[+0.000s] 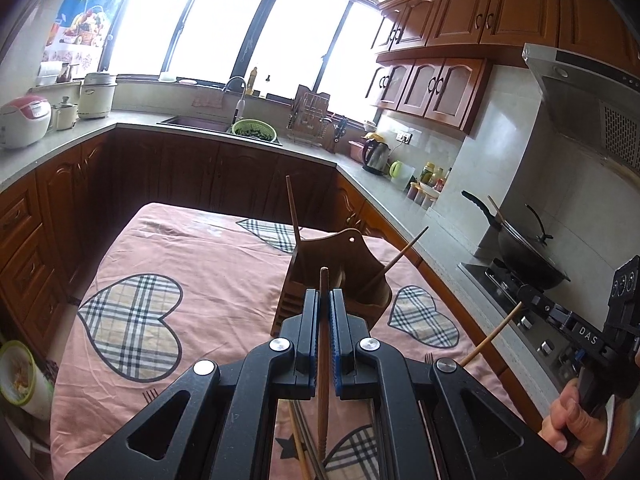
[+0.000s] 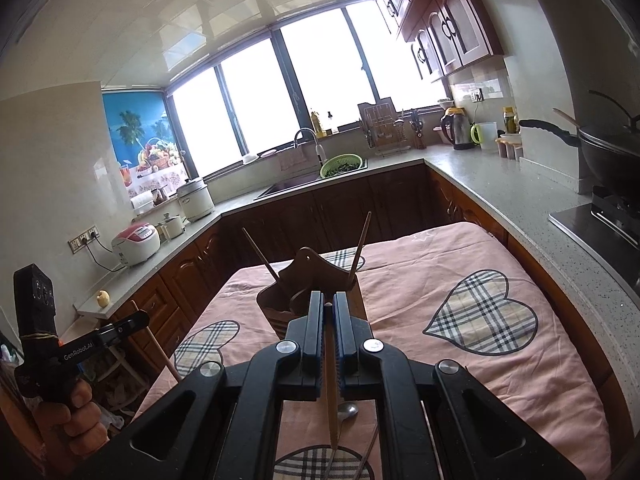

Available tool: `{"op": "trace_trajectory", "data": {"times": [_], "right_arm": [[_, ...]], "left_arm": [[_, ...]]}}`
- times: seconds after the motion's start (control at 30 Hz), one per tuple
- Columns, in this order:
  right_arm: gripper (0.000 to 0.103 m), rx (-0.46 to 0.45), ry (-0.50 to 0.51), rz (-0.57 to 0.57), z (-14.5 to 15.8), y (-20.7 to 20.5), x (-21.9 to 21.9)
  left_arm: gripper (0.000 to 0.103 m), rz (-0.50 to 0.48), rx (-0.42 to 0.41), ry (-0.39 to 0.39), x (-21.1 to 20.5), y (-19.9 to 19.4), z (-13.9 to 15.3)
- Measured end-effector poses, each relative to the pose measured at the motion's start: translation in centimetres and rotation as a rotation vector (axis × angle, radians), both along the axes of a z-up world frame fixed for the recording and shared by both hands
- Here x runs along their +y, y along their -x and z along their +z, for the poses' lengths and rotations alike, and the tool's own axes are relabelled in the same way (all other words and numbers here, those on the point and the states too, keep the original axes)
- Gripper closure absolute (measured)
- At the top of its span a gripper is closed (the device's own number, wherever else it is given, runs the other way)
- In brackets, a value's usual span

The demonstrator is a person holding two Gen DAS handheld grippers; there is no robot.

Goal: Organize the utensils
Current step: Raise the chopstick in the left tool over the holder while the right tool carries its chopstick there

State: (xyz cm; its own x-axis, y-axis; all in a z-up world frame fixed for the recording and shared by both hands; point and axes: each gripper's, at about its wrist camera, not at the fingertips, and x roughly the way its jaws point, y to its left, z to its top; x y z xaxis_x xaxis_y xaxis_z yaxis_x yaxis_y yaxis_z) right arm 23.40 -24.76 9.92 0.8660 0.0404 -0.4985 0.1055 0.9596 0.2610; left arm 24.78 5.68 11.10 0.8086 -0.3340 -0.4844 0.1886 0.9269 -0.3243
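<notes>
A brown wooden utensil holder (image 1: pixel 340 276) stands on the pink tablecloth, with one chopstick (image 1: pixel 294 216) leaning left in it and another (image 1: pixel 404 250) leaning right. My left gripper (image 1: pixel 324 296) is shut on a dark brown chopstick (image 1: pixel 323 360), just in front of the holder. In the right wrist view my right gripper (image 2: pixel 328 300) is shut on a pale wooden chopstick (image 2: pixel 331 392), close before the holder (image 2: pixel 312 280). A metal spoon (image 2: pixel 347 410) lies on the cloth beneath it. Each gripper also shows at the edge of the other's view, held by a hand (image 1: pixel 576 420).
The table is covered by a pink cloth with plaid hearts (image 1: pixel 192 248). More chopsticks and a fork (image 1: pixel 429 358) lie at its near edge. A black wok (image 1: pixel 524 256) sits on the stove to the right. A counter with sink and green colander (image 1: pixel 254 130) runs behind.
</notes>
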Motion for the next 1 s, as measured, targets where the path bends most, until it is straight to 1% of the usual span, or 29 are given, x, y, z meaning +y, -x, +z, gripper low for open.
{"op": "trace_trajectory", "data": {"times": [0.23,0.57,0.73,0.83,1.0], "right_arm": [[0.099,-0.04,0.001,0.008,1.2,-1.6,0.1],[0.099,-0.147,0.007,-0.002,3.9,-4.6,0.2],[0.099,-0.192,0.009,-0.015,5.1,-6.6,0.0],[0.099,-0.219,0.013,-0.028,5.7,-7.7,-0.4],[0.099,-0.239,0.01,-0.053,5.8,-9.5,-1.5]], "left_arm": [[0.099,0.02,-0.051,-0.007,0.2,-1.8,0.9],[0.099,0.044,-0.174,-0.023,-0.8,-5.2,2.6],[0.099,0.054,-0.219,-0.025,-1.6,-7.5,2.3],[0.099,0.066,-0.23,-0.018,-2.0,-9.3,2.0],[0.099,0.095,-0.247,0.001,-2.3,-11.9,1.5]]}}
